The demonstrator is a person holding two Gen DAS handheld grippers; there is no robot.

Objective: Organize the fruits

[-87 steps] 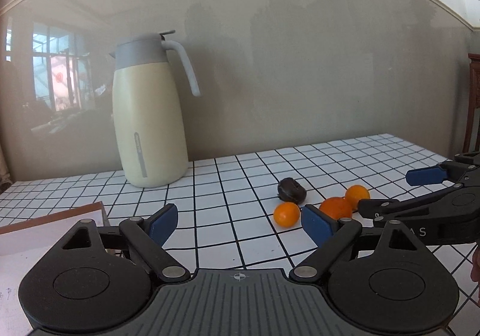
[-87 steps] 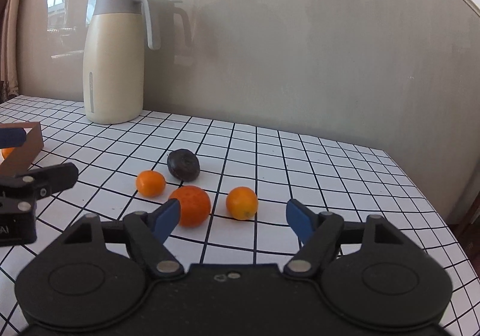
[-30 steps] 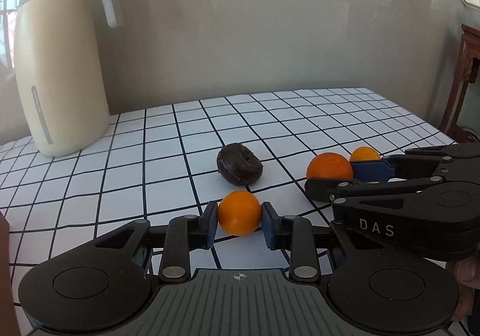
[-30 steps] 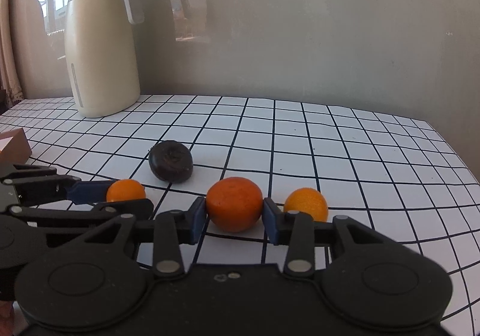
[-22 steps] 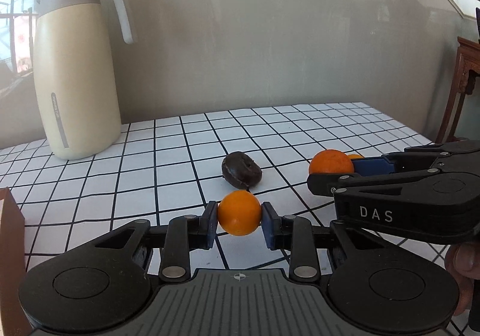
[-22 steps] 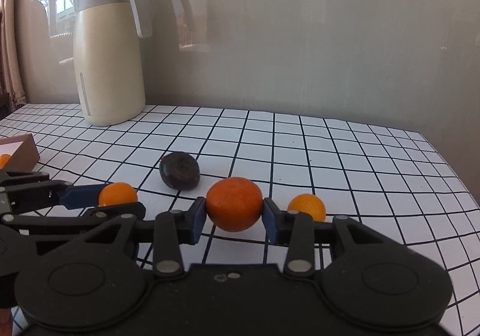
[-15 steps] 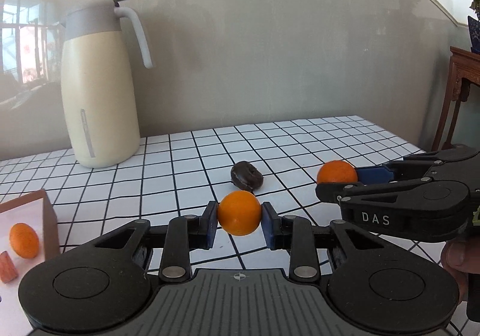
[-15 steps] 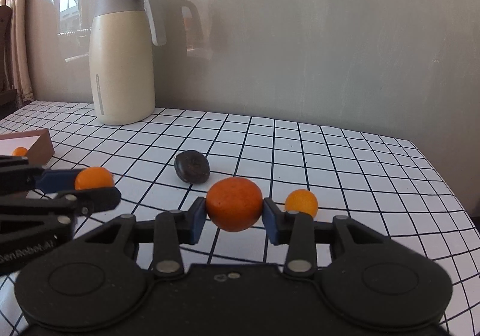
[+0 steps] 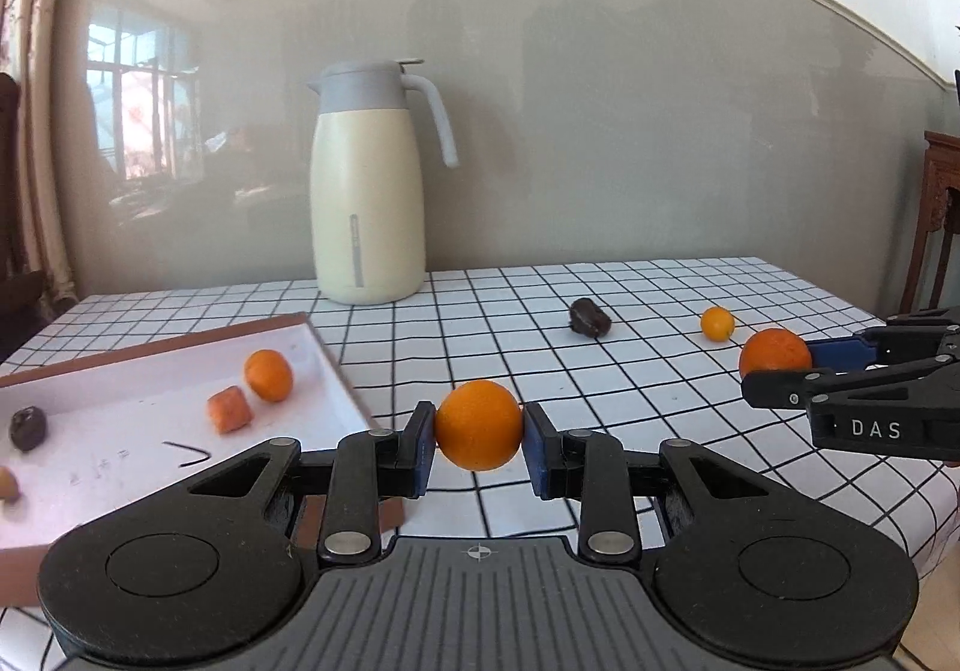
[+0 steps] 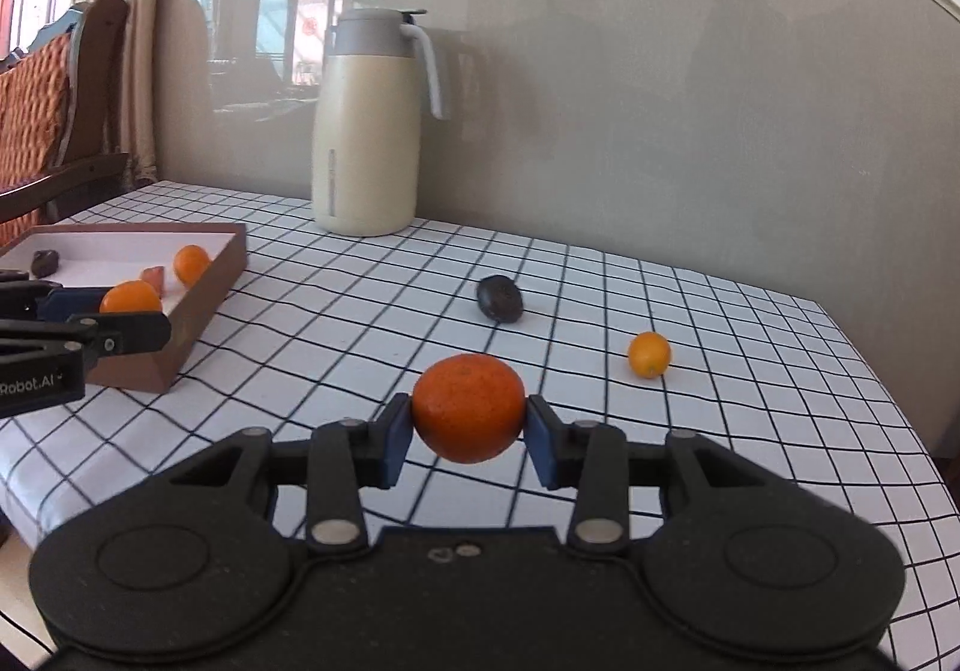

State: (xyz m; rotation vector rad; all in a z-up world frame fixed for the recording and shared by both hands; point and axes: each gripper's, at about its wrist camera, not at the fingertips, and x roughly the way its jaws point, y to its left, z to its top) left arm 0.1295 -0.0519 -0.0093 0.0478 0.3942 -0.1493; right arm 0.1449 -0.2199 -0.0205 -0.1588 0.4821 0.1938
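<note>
Gripping a small round orange fruit (image 9: 478, 424) between its blue pads, the left gripper (image 9: 478, 446) sits at the lower centre of the left wrist view, jaws nearly closed around it and the fruit clear of the table. The right gripper (image 10: 468, 425) likewise pinches a larger, rougher-skinned orange mandarin (image 10: 468, 408) at the lower centre of its own view, also lifted off the cloth; in the left wrist view that mandarin shows at the right edge.

Outward to the left lies the shallow brown-walled box with a white floor (image 9: 327, 356). Inside it are a round orange fruit (image 9: 267, 375), a stubby orange-red piece (image 9: 228, 410), a dark wrinkled fruit (image 9: 27, 427) and a yellowish fruit (image 9: 7, 484) cut by the left edge. The left gripper's fruit hangs just beside the box's near right corner, not yet over the white floor.

On the white black-gridded tablecloth (image 10: 372, 323), right of centre, remain a dark flattened wrinkled fruit (image 10: 499, 298) and a small oval orange kumquat (image 10: 648, 354), well apart. A tall cream jug with a grey lid (image 9: 369, 185) stands at the back.

By my reading, four pieces are sorted, two are in transit, and two are left to collect.
</note>
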